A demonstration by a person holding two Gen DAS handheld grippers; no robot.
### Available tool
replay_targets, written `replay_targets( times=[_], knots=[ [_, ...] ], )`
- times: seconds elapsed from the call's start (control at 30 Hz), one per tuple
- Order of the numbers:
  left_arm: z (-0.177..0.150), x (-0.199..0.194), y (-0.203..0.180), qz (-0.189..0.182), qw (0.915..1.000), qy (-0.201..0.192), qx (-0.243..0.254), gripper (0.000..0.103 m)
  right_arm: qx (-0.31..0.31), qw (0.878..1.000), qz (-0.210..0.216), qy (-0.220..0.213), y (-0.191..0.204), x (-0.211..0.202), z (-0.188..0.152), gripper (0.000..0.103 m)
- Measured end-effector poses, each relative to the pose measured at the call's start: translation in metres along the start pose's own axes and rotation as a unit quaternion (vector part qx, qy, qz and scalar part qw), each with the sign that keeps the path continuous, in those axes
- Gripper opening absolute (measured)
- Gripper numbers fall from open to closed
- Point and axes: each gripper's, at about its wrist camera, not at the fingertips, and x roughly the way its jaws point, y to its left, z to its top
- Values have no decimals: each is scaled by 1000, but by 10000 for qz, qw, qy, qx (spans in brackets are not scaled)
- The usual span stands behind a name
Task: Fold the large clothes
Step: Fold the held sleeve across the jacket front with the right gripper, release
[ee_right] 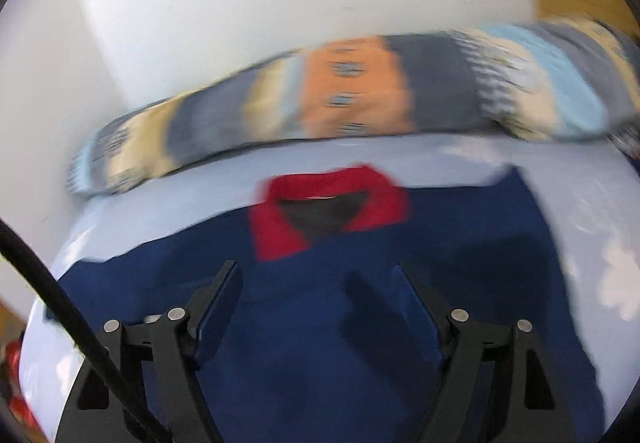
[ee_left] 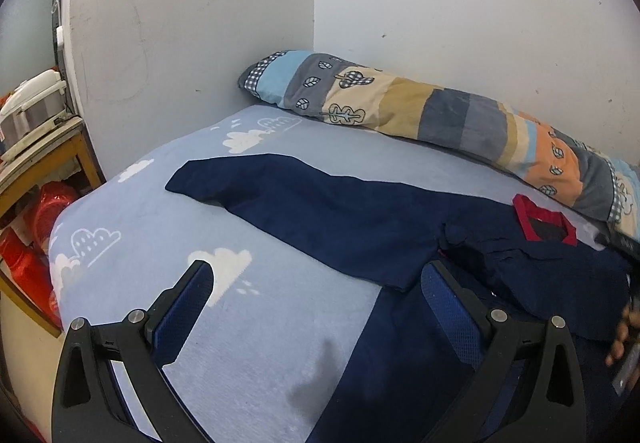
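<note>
A navy shirt [ee_left: 344,227] with a red collar [ee_left: 546,219] lies spread on a light blue bed sheet [ee_left: 256,327] printed with white clouds. One long sleeve [ee_left: 224,179] stretches out to the left. My left gripper [ee_left: 318,275] stands open over the sheet and the shirt's near edge, with nothing between its fingers. In the blurred right wrist view the shirt [ee_right: 320,323] fills the foreground below its red collar [ee_right: 332,211]. My right gripper [ee_right: 316,275] hangs open just over the shirt's body, gripping nothing.
A long patchwork bolster [ee_left: 440,115] lies along the back wall [ee_left: 460,3], also seen as the bolster [ee_right: 352,91]. Left of the bed stand a wooden table [ee_left: 44,159] with a rice cooker [ee_left: 30,103] and red bags [ee_left: 36,235] below. A person's hand [ee_left: 624,339] shows at the right edge.
</note>
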Motion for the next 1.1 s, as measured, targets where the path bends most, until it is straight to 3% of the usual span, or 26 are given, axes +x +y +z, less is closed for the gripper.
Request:
replay_targets(
  times=[0.13, 0.27, 0.33, 0.47, 0.57, 0.63, 0.67, 0.73, 0.83, 0.97, 1.03, 1.07, 1.1],
  knots=[
    [1, 1, 4, 20, 9998, 14, -173, 103, -67, 9989, 310, 354, 2, 6, -9, 82],
    [-1, 3, 2, 91, 9999, 29, -67, 103, -436, 9886, 1211, 775, 64, 27, -32, 82],
    [-1, 4, 2, 85, 9999, 46, -46, 103, -764, 9828, 1402, 924, 98, 35, -46, 82],
    [0, 5, 6, 55, 9999, 58, -84, 103, -1933, 9664, 1381, 982, 158, 52, -74, 82],
    [1, 5, 8, 53, 9999, 51, -106, 103, -2846, 9502, 881, 919, 191, 62, -97, 82],
    [1, 6, 7, 7, 9999, 81, -127, 103, -3253, 9408, 460, 831, 199, 79, -102, 53],
    [1, 6, 7, 1, 9999, 87, -117, 103, -3251, 9392, 455, 1008, 200, 88, -101, 21],
    [1, 5, 5, 3, 10000, 65, -64, 103, -3025, 9468, 424, 1015, 202, 87, -93, 14],
    [1, 4, 4, 10, 10000, 27, -66, 103, -2964, 9497, 578, 827, 207, 71, -89, 13],
    [1, 2, 2, 15, 10000, -7, -75, 103, -2743, 9497, 1118, 1019, 222, 55, -103, 14],
    [0, 2, 0, 14, 10000, 6, -24, 103, -2919, 9459, 919, 1075, 232, 59, -118, 16],
    [-1, 2, -2, 15, 10000, 14, 12, 103, -2939, 9459, 805, 1115, 230, 64, -122, 21],
    [-1, 2, -3, 9, 10000, 10, 48, 103, -2870, 9463, 798, 1259, 225, 69, -125, 36]
  ],
)
